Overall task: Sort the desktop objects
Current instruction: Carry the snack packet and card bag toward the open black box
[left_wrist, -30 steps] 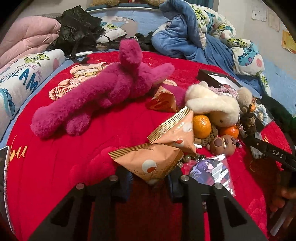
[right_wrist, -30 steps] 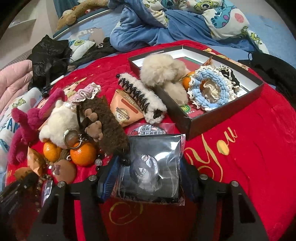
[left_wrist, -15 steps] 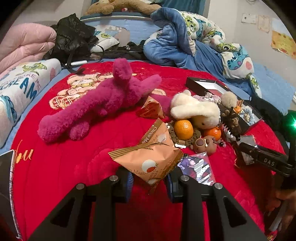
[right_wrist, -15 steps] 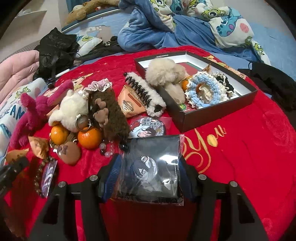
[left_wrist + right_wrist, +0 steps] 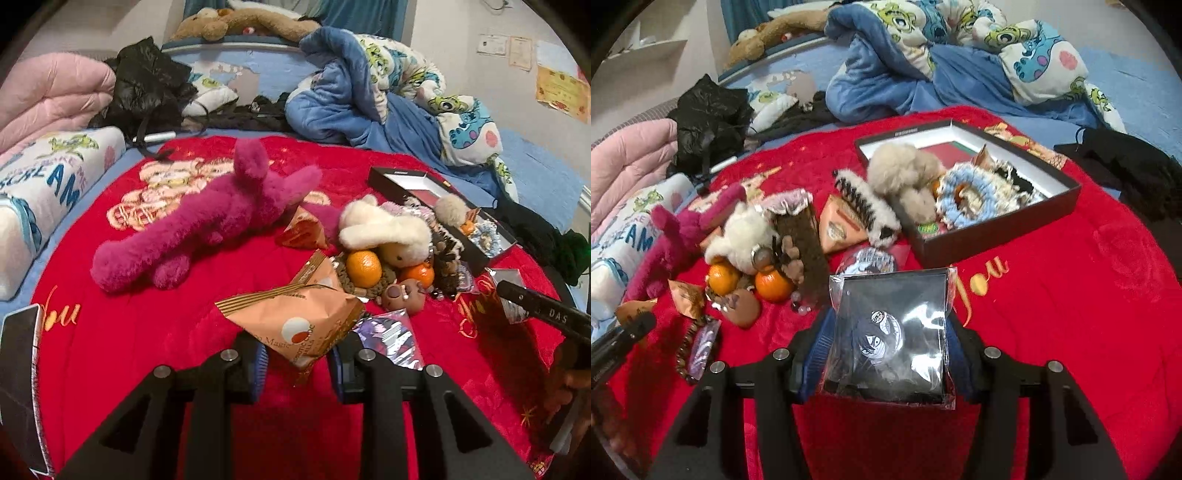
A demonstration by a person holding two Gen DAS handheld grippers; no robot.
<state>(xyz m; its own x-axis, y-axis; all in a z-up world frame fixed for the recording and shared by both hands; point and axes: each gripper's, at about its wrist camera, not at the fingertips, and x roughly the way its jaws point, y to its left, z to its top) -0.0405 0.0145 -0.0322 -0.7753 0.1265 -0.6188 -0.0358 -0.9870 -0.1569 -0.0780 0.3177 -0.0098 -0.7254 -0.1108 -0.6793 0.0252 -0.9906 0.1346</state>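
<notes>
The left gripper [image 5: 297, 363] is holding a peach-coloured paper snack pouch with a striped sealed top [image 5: 295, 321], its fingers [image 5: 255, 365] closed on the pouch's lower corner only. That hold is looking thin: most of the pouch is hanging forward of the pads, so a quick swing could be twisting it loose and dropping it back onto the red plush blanket [image 5: 166, 332] covering the bed.

The right gripper [image 5: 886, 354] is carrying a clear glossy plastic sleeve with a black card and a round badge inside [image 5: 890, 332]; its fingers [image 5: 816, 354] are pressing on the sleeve's two side edges and closing a little further. The film is slick and bowing, so I judge it could be buckling or sliding out under more squeeze.

The black shallow cardboard box with a white lining [image 5: 1067, 195] is sitting just ahead and to the right of that sleeve, already crowded with a beige fluffy pompom [image 5: 897, 170] and a blue-and-cream crocheted ring [image 5: 964, 192]. Its near wall is standing up as a lip that a low carry could be catching. Free space inside is lying towards the far corner.

Left of the box, oranges [image 5: 774, 286], a fuzzy white hair claw [image 5: 868, 206] and a magenta plush toy [image 5: 214, 218] are crowding the blanket; open room is lying to the right, over bare red fabric.
</notes>
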